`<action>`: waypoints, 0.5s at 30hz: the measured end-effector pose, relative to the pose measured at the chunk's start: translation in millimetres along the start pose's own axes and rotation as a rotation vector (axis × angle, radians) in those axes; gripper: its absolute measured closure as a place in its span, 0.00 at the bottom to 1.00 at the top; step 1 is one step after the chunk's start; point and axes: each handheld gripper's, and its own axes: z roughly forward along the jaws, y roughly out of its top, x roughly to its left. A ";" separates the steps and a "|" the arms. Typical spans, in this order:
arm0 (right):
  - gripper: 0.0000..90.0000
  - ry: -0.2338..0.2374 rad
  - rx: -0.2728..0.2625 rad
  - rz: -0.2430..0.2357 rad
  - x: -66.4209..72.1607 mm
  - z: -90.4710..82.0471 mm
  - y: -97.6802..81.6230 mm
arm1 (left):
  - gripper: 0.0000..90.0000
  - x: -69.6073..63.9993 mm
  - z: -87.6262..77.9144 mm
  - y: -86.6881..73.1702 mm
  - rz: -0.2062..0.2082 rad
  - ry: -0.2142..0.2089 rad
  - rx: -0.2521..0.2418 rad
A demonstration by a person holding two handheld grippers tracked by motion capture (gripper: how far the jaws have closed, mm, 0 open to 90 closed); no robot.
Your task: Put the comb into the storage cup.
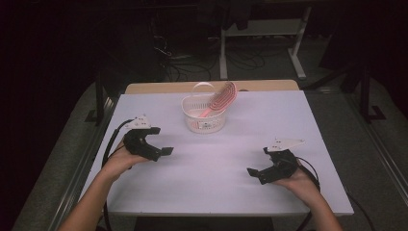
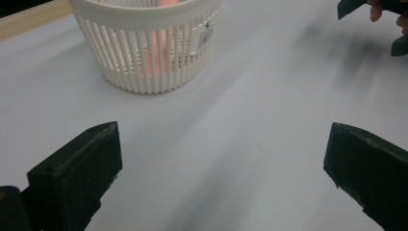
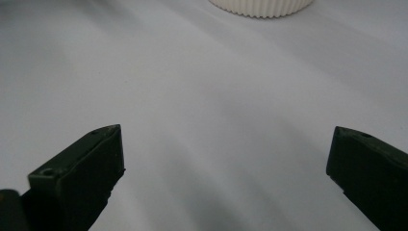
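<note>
A white slatted basket (image 1: 204,117) stands at the back middle of the white table (image 1: 211,187). A pink brush (image 1: 222,98) leans in it, its head sticking out over the rim at the right. My left gripper (image 1: 161,140) rests low over the table at the left, open, nothing between its jaws. My right gripper (image 1: 258,160) sits at the right front, also open and empty. The left gripper view has its gripper (image 2: 223,159) facing the basket (image 2: 149,48), with pink showing through the slats. In the right gripper view, that gripper (image 3: 226,163) points over bare table toward the basket's base (image 3: 262,6).
A wooden strip (image 1: 159,87) runs along the table's far edge. Behind it are a desk frame (image 1: 298,48) and cables on the dark floor. The table drops off to grey floor on both sides.
</note>
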 end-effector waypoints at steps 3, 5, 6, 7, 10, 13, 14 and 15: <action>0.00 0.000 -0.001 -0.001 0.2 -0.1 -0.3 | 0.00 -2.2 -1.3 -5.3 0.006 0.005 0.002; 0.00 -0.001 0.000 -0.001 0.3 -0.1 -0.5 | 0.00 -3.5 -2.3 -8.6 0.002 0.006 -0.007; 0.00 -0.001 0.000 0.001 0.5 0.0 -0.6 | 0.00 -4.1 -2.8 -10.2 0.001 0.004 -0.009; 0.00 -0.001 -0.002 0.000 0.4 -0.1 -0.6 | 0.00 -4.6 -3.5 -11.5 0.005 0.002 -0.010; 0.00 -0.002 -0.002 0.003 0.2 -0.3 -0.9 | 0.00 -6.7 -5.0 -15.4 0.009 0.006 -0.015; 0.00 -0.002 -0.004 0.007 -0.2 -0.6 -1.2 | 0.00 -8.4 -6.6 -19.2 0.008 0.005 -0.026; 0.00 -0.002 -0.003 0.007 -0.1 -0.6 -1.2 | 0.00 -9.2 -7.2 -20.7 0.007 0.007 -0.029; 0.00 -0.003 -0.004 0.006 0.1 -0.7 -1.2 | 0.00 -9.9 -7.8 -22.3 0.006 0.004 -0.032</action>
